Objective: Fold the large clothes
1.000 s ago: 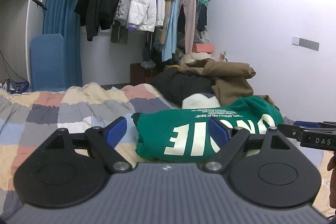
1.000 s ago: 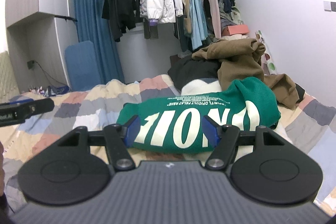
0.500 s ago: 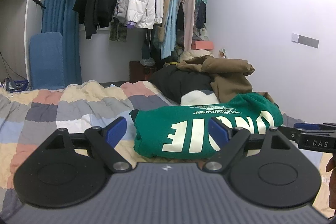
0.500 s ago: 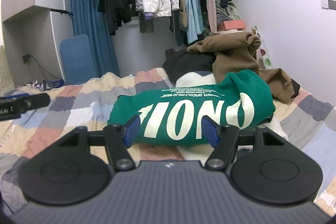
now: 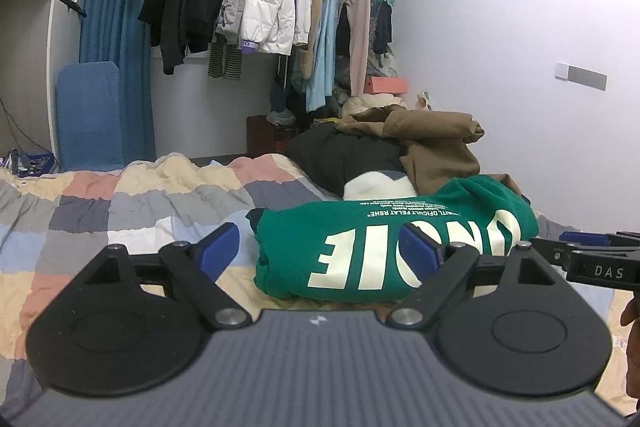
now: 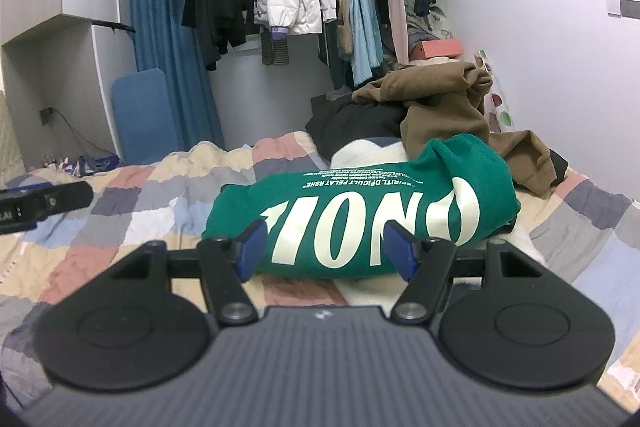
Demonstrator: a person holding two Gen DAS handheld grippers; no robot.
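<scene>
Patchwork quilt (image 5: 120,211), folded green sweatshirt (image 5: 380,247); left gripper (image 5: 320,257) and right gripper (image 6: 326,253) both released, empty.

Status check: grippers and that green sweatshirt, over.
Left gripper and right gripper open, empty. Folded green sweatshirt with white lettering on the patchwork quilt. Brown garment pile behind.

Green sweatshirt (image 5: 384,247) with cream lettering; patchwork quilt (image 5: 120,199) in beige, grey, pink, pale blue; brown garment (image 6: 444,107); white puffer jacket (image 5: 270,15); blue curtain (image 5: 116,27)
</scene>
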